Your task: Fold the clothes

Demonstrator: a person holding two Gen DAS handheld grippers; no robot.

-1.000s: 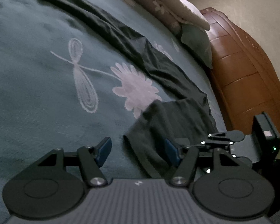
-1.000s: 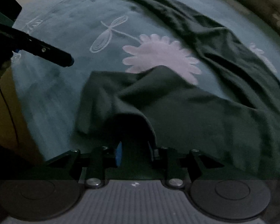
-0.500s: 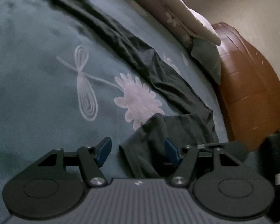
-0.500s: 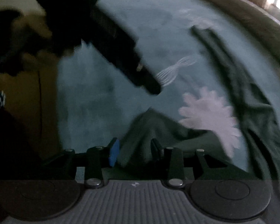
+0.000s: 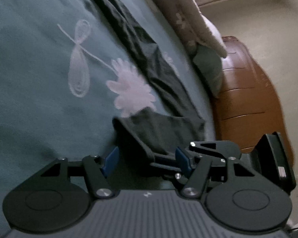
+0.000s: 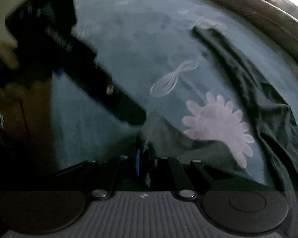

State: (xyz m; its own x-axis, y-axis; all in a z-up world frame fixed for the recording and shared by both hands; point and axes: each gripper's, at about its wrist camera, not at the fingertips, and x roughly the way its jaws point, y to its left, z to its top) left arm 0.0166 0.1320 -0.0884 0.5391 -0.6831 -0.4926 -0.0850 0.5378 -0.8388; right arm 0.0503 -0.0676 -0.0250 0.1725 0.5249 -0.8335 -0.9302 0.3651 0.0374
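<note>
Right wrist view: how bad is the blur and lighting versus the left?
Right wrist view: dim, motion-smeared, worst on the left gripper crossing the frame; the dark garment stays readable. Left wrist view: brighter, mild blur on the bedspread flower print, sharp at its own fingers. Both views: strong fisheye bending.

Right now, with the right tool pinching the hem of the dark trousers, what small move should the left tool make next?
Probably shut the left tool on the dark trousers: its blue pads stand apart with the hem between them, while the right tool already grips the same edge, so both corners could then lift together.
</note>
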